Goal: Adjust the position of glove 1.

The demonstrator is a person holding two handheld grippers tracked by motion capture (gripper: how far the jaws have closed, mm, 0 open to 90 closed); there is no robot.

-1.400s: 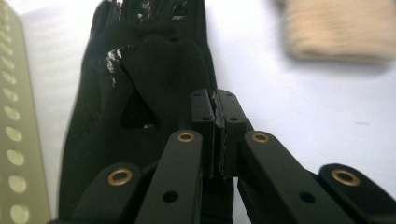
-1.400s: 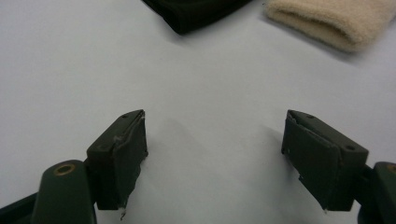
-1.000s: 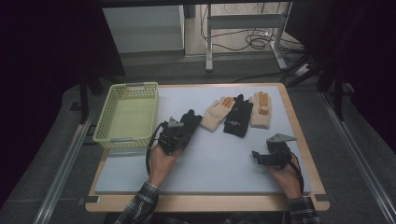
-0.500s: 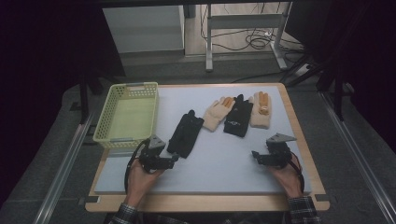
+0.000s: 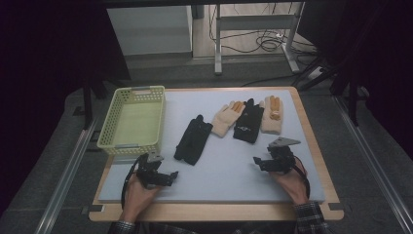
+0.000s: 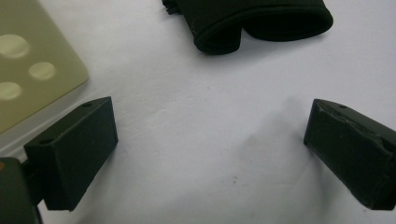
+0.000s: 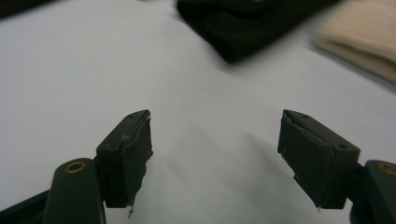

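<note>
A black glove [image 5: 193, 140] lies flat on the white mat [image 5: 229, 170], right of the basket. My left gripper [image 5: 169, 176] sits near the mat's front left, short of the glove's cuff [image 6: 261, 23]. Its jaws have just been opening and stand wide with nothing between them [image 6: 210, 154]. My right gripper [image 5: 257, 163] rests at the front right, open; its jaws have just been closing a little on nothing [image 7: 215, 154]. Ahead of it lie a second black glove [image 5: 247, 123] and a beige glove [image 5: 272, 115]. Another beige glove [image 5: 226, 117] lies beside them.
A pale green basket [image 5: 131, 122] stands at the mat's left edge, and its corner [image 6: 32, 60] is close to my left jaw. The wooden table edge [image 5: 214, 212] runs along the front. Bare mat lies between the two grippers.
The left gripper let go of the black glove, which now lies on the mat, and drew back toward the front left with its jaws opened. The right gripper shifted slightly left.
</note>
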